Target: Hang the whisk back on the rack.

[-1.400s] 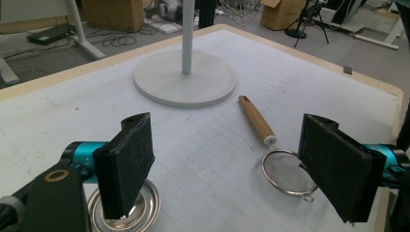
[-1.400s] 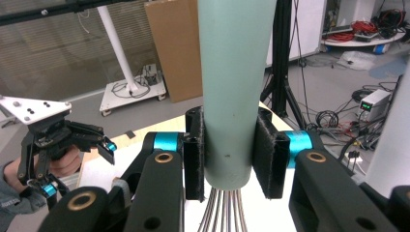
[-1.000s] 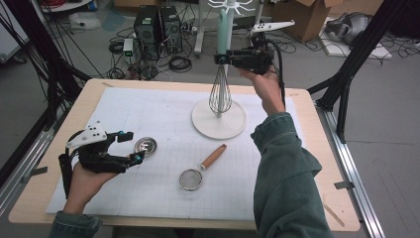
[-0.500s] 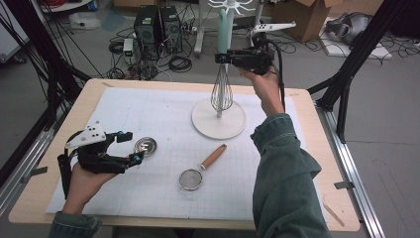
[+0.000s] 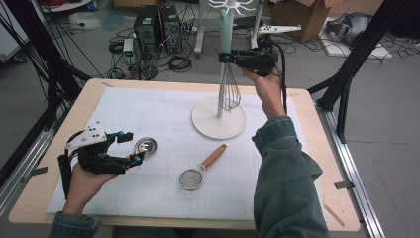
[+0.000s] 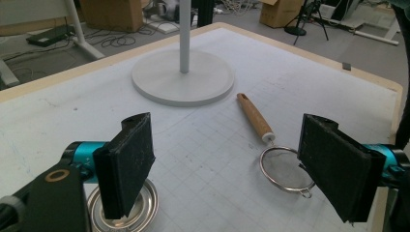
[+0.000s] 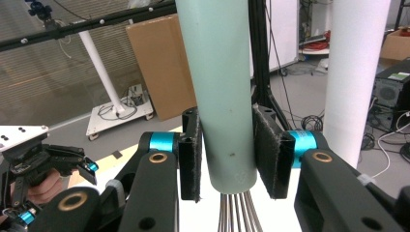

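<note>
A whisk with a pale green handle (image 5: 226,29) hangs upright beside the pole of a white stand (image 5: 218,121), its wires (image 5: 229,91) above the round base. My right gripper (image 5: 225,58) is shut on the lower end of that handle (image 7: 220,72), with a pad pressed to each side (image 7: 227,154). My left gripper (image 5: 132,147) rests low at the table's left, open with nothing between its pads (image 6: 232,169). A small metal dish (image 5: 145,146) lies just beyond its tips. A wire strainer (image 5: 190,179) with a wooden handle lies at mid-table.
A white gridded mat (image 5: 148,114) covers most of the wooden table (image 5: 307,163). The stand's top carries white hooks (image 5: 233,6). Computer boxes, cables and cardboard boxes sit on the floor behind the table. Black frame legs stand at both sides.
</note>
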Tool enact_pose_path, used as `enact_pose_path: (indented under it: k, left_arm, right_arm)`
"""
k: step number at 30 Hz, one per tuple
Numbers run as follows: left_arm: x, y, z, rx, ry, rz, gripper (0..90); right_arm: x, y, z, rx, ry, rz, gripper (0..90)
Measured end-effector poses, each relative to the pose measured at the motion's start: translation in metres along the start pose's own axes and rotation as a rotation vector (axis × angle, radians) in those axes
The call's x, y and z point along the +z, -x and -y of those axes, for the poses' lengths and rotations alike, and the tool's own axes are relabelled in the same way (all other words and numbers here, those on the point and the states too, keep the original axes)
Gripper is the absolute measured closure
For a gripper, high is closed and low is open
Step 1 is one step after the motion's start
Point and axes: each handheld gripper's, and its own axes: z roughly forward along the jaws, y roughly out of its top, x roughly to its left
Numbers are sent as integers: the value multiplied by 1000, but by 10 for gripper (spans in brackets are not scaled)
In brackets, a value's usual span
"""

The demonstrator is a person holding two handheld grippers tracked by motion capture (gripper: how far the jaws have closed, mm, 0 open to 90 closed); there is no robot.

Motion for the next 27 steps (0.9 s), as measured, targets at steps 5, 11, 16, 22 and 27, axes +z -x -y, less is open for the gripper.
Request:
enact_pose_path:
  k: [5, 11, 16, 22, 27]
  left_arm:
    - [0, 0, 0, 2, -1, -1, 210]
    - [0, 1, -1, 4, 0, 1, 210]
    - [-1, 0, 0, 3, 5, -2, 210]
    - [-1, 0, 0, 1, 4, 0, 211]
    - [-2, 0, 0, 5, 3, 0, 211]
  right_arm:
    - [-2, -2, 0, -2, 0, 20, 660]
    - [4, -9, -3, -20, -14, 10, 692]
    - [10, -7, -1, 6, 4, 1, 691]
    - [11, -6, -1, 33, 13, 5, 686]
    - [8, -3, 0, 64, 26, 30, 685]
